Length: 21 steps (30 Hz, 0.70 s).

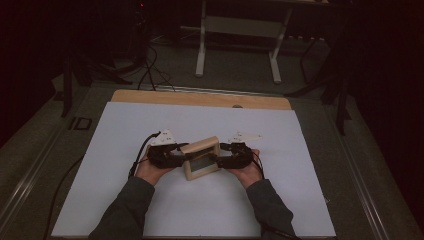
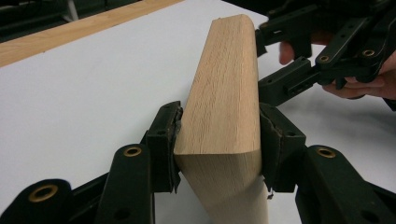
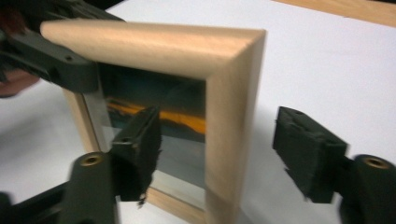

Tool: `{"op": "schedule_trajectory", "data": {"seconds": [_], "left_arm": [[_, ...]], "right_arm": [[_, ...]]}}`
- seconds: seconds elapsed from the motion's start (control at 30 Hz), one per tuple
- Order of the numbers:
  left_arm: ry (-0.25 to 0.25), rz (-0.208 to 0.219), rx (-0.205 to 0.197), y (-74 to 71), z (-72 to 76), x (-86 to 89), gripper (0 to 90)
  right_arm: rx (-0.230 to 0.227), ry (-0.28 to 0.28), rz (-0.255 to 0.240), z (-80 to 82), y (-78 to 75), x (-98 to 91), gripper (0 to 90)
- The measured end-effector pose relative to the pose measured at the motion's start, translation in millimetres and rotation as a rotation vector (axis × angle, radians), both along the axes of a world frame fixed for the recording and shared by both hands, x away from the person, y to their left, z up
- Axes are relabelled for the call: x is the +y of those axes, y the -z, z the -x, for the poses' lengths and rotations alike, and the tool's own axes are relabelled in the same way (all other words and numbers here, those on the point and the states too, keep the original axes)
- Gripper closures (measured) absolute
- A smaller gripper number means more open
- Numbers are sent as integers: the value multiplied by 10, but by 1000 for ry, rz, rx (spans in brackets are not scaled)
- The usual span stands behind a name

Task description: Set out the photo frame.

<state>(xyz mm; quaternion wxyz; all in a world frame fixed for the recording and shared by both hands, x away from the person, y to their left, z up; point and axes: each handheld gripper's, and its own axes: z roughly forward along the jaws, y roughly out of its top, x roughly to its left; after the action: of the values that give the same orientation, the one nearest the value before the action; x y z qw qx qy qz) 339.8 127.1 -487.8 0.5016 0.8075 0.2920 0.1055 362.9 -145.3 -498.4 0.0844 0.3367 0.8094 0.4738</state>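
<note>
In the high view, a wooden picture frame (image 1: 201, 159) stands up on the white sheet (image 1: 125, 135) that covers the table (image 1: 200, 98). It is in the middle, near the person. The left gripper (image 1: 176, 154) is at the frame's left side and the right gripper (image 1: 221, 155) is at its right side. A hand holds each one from below.

In the left gripper view, the left gripper (image 2: 218, 140) squeezes one wooden side of the frame (image 2: 224, 93). Both black pads press flat on the wood, so it has a firm hold. Farther off, the right gripper (image 2: 299, 60) sits at the far end of the frame.

In the right gripper view, the right gripper (image 3: 217, 154) is spread wide around another side of the frame (image 3: 231, 116). One jaw is in front of the glass (image 3: 182, 126) and the other is out past the wood with a clear gap. Neither pad presses on the frame, so it holds nothing.

The frame looks like it is being held up with two grippers. So far only the left one has it. I think the right one must close on its side of the frame, or pull away, before the frame can be lifted, turned or set down.
</note>
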Motion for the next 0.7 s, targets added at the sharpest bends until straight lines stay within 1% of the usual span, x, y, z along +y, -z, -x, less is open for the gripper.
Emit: {"op": "schedule_trajectory", "data": {"seconds": [0.03,0.13,0.17,0.3,0.4,0.6,0.7], "left_arm": [[2,1,0,1,-4,2,553],[9,4,0,4,-11,8,553],[12,5,1,5,-13,10,554],[18,9,1,10,-26,18,553],[13,4,1,13,-40,28,550],[2,0,-5,22,-60,17,525],[-2,4,1,28,-78,17,505]], "right_arm": [[12,-9,-10,-17,-1,12,290],[13,-29,-7,-50,-2,60,271],[16,-33,-5,-59,2,77,272],[34,-62,-30,-80,13,101,305],[32,-63,-25,-74,6,95,342],[29,-47,-38,-33,14,37,417],[26,-40,-44,-9,17,19,452]]}}
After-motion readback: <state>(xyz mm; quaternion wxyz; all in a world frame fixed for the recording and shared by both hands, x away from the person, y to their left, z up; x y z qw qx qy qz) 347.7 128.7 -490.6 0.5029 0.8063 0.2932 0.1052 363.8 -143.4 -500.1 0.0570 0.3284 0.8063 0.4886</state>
